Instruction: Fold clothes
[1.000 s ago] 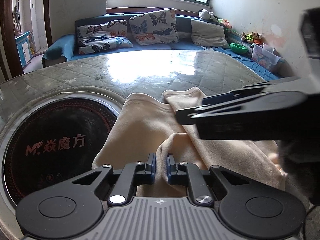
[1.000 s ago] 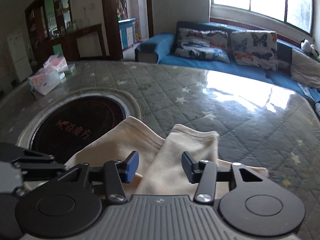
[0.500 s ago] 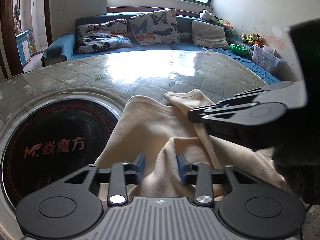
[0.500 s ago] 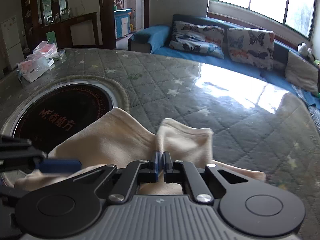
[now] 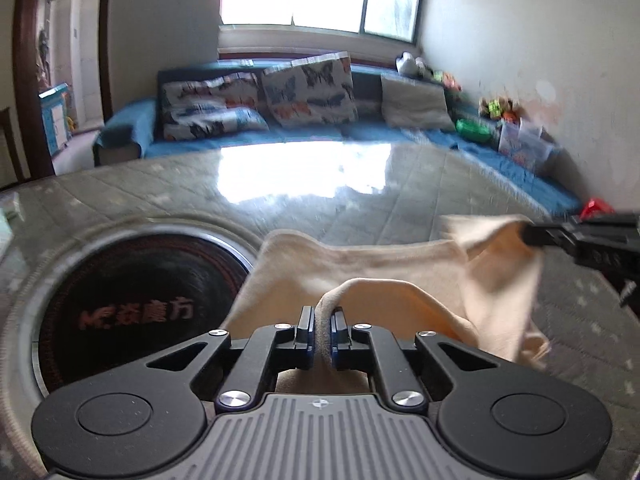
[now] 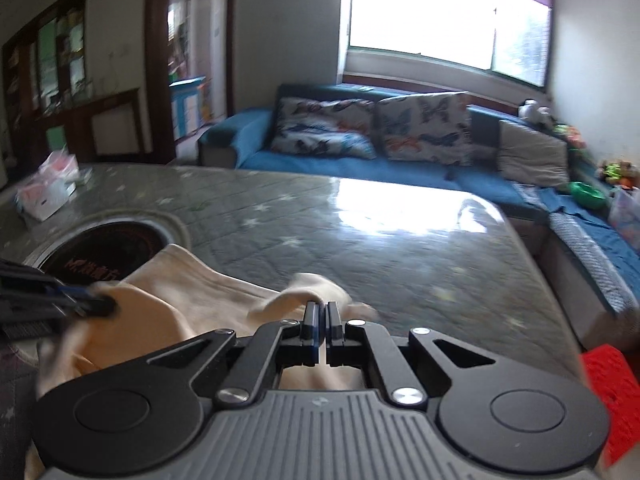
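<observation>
Pinching a raised fold of the cream garment [image 5: 400, 280], the left gripper [image 5: 321, 334] has its fingers pressed against the cloth, which stands up between them as a narrow ridge; half a second ago those fingers were spread on either side of the same fold. The right gripper [image 6: 321, 330] holds another edge of the garment with its fingers nearly together, as it did half a second ago. In the left wrist view it now sits far out at the right edge, gripping a cloth corner that is lifted and pulled taut, where before it lay across the middle of the garment (both views are motion-blurred, so fine detail is lost).

The garment itself has been drawn wider: it stretches between the two grippers, partly off the counter [image 5: 360, 208], its left side just beside the dark round inset [image 5: 132, 300] with red lettering, and its rear edge on the quilted, star-patterned cover. Beyond the inset, at the counter's far left in the right wrist view, is a pink-and-white package [image 6: 48, 184]. Farther back is a blue sofa [image 6: 360, 164] with butterfly-print cushions [image 5: 312, 90] under a bright window [image 6: 440, 20].
</observation>
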